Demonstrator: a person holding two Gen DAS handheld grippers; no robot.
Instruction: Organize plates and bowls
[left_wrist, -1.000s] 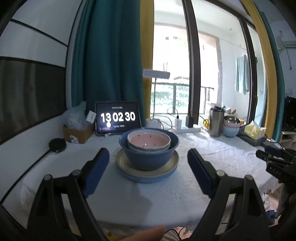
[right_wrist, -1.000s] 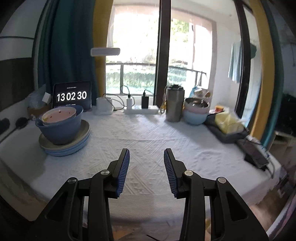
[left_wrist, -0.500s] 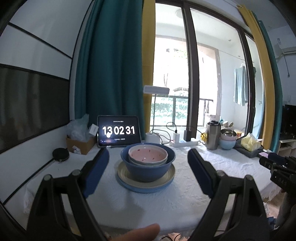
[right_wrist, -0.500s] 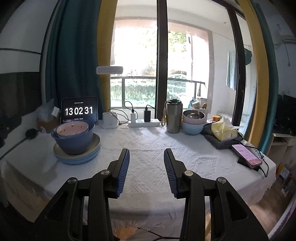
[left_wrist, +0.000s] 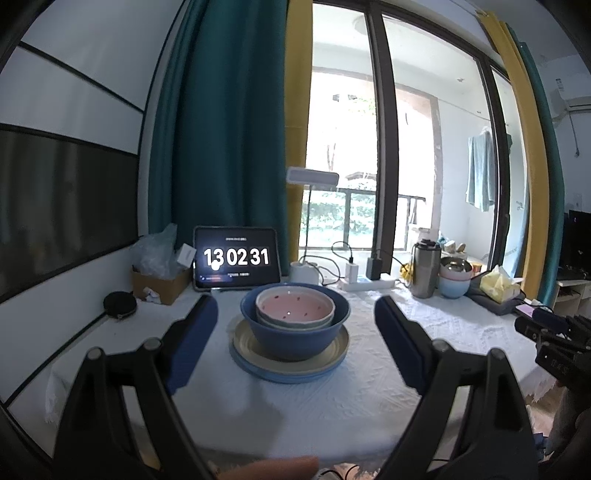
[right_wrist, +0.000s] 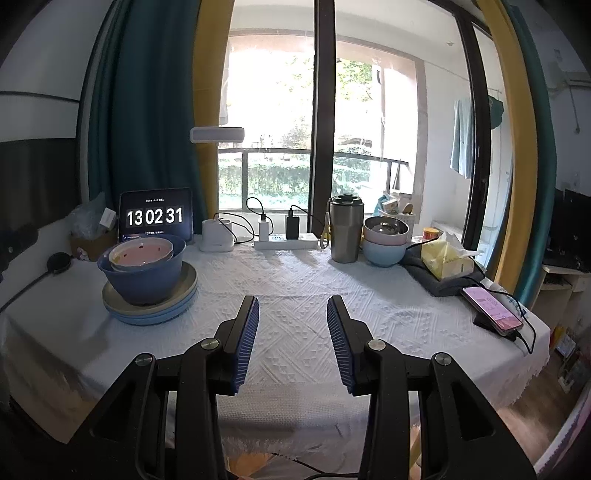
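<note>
Both tongs (left_wrist: 295, 332) (right_wrist: 291, 332) pulled back — phone (right_wrist: 491, 308) shows only rightward.

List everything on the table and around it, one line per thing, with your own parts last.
plates: two, cream on light blue, stacked, table's left
blue bowl: one, dark blue, on plates
pink bowl: one, pink inside, nested in blue bowl
tablet: one, black, behind stack
power strip: one, white, by window
tumbler: one, steel, right of strip
bowl stack: three, steel, pink, light blue
tissue pack: one, yellow
phone: one, right edge
tablecloth: one, white
left gripper: open, empty
right gripper: open, empty
</note>
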